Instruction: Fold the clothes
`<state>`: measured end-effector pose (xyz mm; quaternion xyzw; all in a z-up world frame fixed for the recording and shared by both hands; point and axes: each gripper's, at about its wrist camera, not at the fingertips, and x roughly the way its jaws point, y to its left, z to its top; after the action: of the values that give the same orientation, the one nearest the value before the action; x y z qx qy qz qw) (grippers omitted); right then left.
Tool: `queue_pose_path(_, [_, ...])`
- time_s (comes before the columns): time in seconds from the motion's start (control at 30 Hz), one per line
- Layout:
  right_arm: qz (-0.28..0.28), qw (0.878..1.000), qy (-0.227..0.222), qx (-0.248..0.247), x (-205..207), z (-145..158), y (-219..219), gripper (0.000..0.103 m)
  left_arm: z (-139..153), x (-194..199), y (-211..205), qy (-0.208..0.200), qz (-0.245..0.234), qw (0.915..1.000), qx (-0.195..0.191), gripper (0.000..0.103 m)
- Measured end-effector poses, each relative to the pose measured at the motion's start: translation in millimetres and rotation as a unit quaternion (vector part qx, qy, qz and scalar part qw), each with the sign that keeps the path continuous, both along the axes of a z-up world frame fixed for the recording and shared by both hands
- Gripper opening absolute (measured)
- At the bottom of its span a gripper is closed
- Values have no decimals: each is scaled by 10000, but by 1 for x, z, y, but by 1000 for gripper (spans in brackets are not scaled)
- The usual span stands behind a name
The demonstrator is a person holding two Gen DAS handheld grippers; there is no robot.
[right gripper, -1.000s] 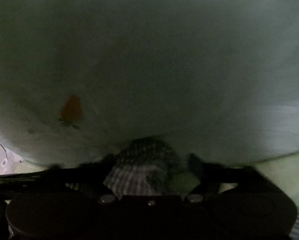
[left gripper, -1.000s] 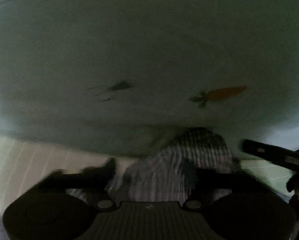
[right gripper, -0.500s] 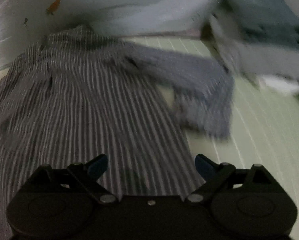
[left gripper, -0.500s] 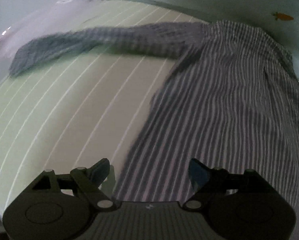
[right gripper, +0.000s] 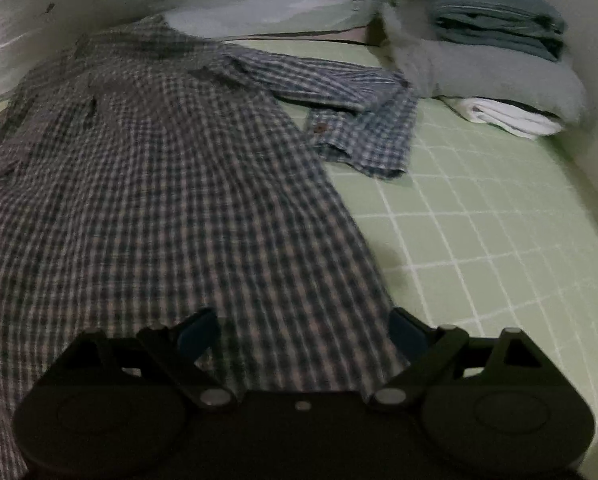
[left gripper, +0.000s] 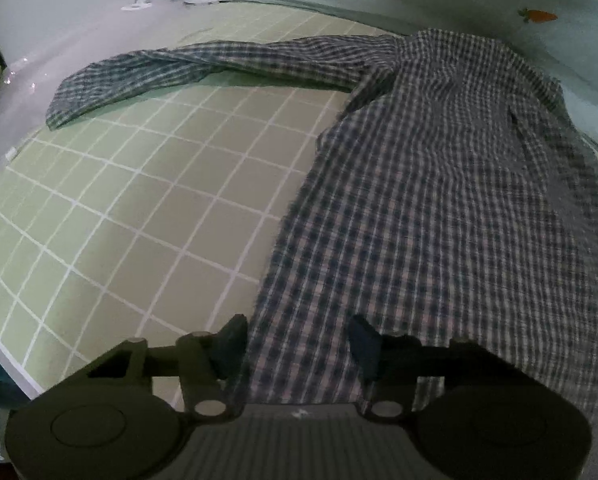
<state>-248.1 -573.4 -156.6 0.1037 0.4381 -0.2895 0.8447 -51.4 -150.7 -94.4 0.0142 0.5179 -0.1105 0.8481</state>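
Observation:
A dark checked long-sleeved shirt [left gripper: 439, 200] lies spread flat on a green grid mat [left gripper: 139, 208]. Its left sleeve [left gripper: 203, 64] stretches out to the far left. In the right wrist view the shirt [right gripper: 159, 184] fills the left and middle, and its right sleeve [right gripper: 359, 120] lies bent, cuff folded back. My left gripper [left gripper: 297, 344] is open over the shirt's near left hem. My right gripper [right gripper: 305, 332] is open over the near right hem. Neither holds anything.
A pale green sheet with carrot prints [left gripper: 537, 15] rises behind the shirt. A stack of folded clothes [right gripper: 495, 52], grey-green over white, sits at the far right of the mat [right gripper: 499, 240]. The mat's white edge [left gripper: 3, 348] runs at the near left.
One second ago both grippers were shut on the shirt's fabric close against the sheet. Both have let go, opened and pulled back toward the hem. The shirt now lies flat.

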Motion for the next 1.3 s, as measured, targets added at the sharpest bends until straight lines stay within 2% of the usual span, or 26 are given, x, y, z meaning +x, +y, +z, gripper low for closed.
queue_pose_path(0.13, [-440,9989,-66,139,-9,-5,-3,96,0,-3,7,-29,-284,9996,-32,51])
queue_pose_path(0.2, [-635,9971,-161,385,-11,-9,-5,97,-1,-5,6,-89,-455,9989,68,36])
queue_pose_path(0.23, [-700,9962,-237,464,-12,-9,-5,94,-1,-5,5,-127,-563,9982,144,17])
queue_pose_path(0.27, [-725,9962,-235,414,-11,-9,-2,91,-1,-5,7,-102,-631,9979,117,5])
queue_pose_path(0.3, [-689,9966,-249,384,-11,-7,1,77,-1,-4,8,-77,-699,9975,90,5])
queue_pose_path(0.33, [-650,9969,-264,357,-10,-5,3,55,-1,-3,9,-56,-763,9971,65,3])
queue_pose_path(0.37, [-611,9972,-278,330,-10,-3,6,39,-1,-2,12,-53,-791,9968,59,3])
queue_pose_path(0.4, [-571,9975,-293,303,-10,0,9,6,-2,-2,14,-51,-820,9966,52,3])
queue_pose_path(0.43, [-568,9978,-210,280,-10,1,12,3,-2,-1,17,-54,-844,9964,55,3])
queue_pose_path(0.53, [-490,9983,-66,309,-15,3,25,2,3,-1,30,-191,-801,9963,263,3])
queue_pose_path(0.7, [-397,9988,65,284,-28,4,58,3,4,4,55,54,-584,9982,108,4])
queue_pose_path(0.77, [-356,9989,148,276,-27,5,63,6,5,7,56,152,-513,9985,92,11])
queue_pose_path(0.8, [-325,9989,201,275,-26,6,63,14,7,8,54,181,-458,9987,94,13])
queue_pose_path(0.83, [-312,9989,234,270,-24,8,61,31,10,9,51,162,-384,9991,124,25])
queue_pose_path(0.87, [-351,9990,206,192,-23,11,58,40,13,9,48,132,-314,9993,152,37])
queue_pose_path(0.9, [-393,9990,173,110,-22,14,55,55,19,8,45,25,-278,9995,166,43])
queue_pose_path(0.93, [-458,9989,90,20,-22,18,52,65,24,6,42,-85,-240,9995,181,57])
queue_pose_path(0.97, [-517,9987,-37,21,-23,20,45,71,30,4,37,-221,-201,9994,195,74])
queue_pose_path(1.03, [-635,9975,-296,36,-25,25,31,91,40,-3,25,-509,-145,9984,210,88])
queue_pose_path(1.07, [-675,9967,-432,92,-25,25,21,93,43,-6,17,-602,-146,9979,203,89])
queue_pose_path(1.1, [-715,9957,-568,152,-26,24,10,101,43,-9,8,-620,-153,9978,196,89])
queue_pose_path(1.13, [-757,9948,-653,201,-26,22,1,103,44,-12,-1,-633,-158,9977,190,91])
queue_pose_path(1.23, [-699,9931,-792,501,-22,11,-38,103,41,-27,-39,-577,-117,9981,176,92])
queue_pose_path(1.3, [-559,9940,-661,672,-14,4,-63,103,39,-40,-66,-544,-119,9984,123,92])
